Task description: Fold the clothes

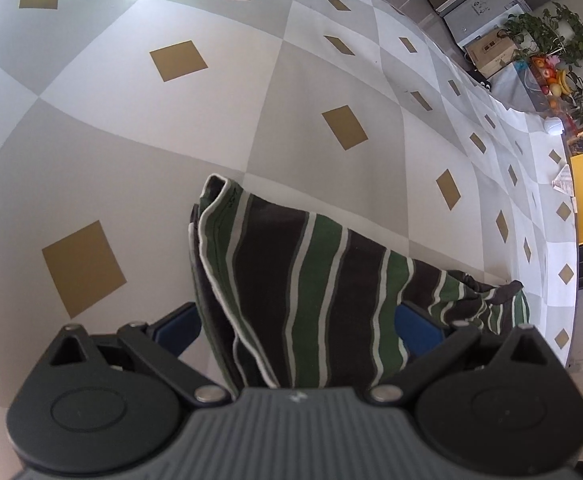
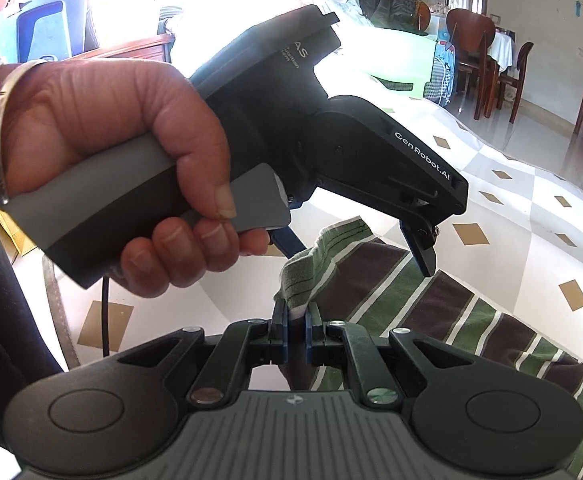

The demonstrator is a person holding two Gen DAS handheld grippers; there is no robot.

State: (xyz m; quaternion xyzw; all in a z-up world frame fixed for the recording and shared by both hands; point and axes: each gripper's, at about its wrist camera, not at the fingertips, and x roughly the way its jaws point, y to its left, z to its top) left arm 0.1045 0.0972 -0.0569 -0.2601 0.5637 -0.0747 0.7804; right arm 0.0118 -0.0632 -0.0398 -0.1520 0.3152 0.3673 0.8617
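My right gripper (image 2: pixel 295 316) is clamped on a corner of the striped garment (image 2: pixel 431 312). Only its camera shows my hand (image 2: pixel 131 152) holding the left gripper (image 1: pixel 297 320); the left camera shows those jaws spread wide, with folded cloth lying between them.

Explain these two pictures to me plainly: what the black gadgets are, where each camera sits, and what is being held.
Each picture comes from a camera mounted on a hand-held two-finger gripper, looking along its fingers. No robot: a person's hand squeezes a handle. The right wrist view shows the right gripper shut on an edge of a green, dark and white striped garment, with the left gripper opposite, jaws apart. The left wrist view shows the same garment draped between those open jaws. Beneath lies a grey and white checked cloth with tan diamonds.
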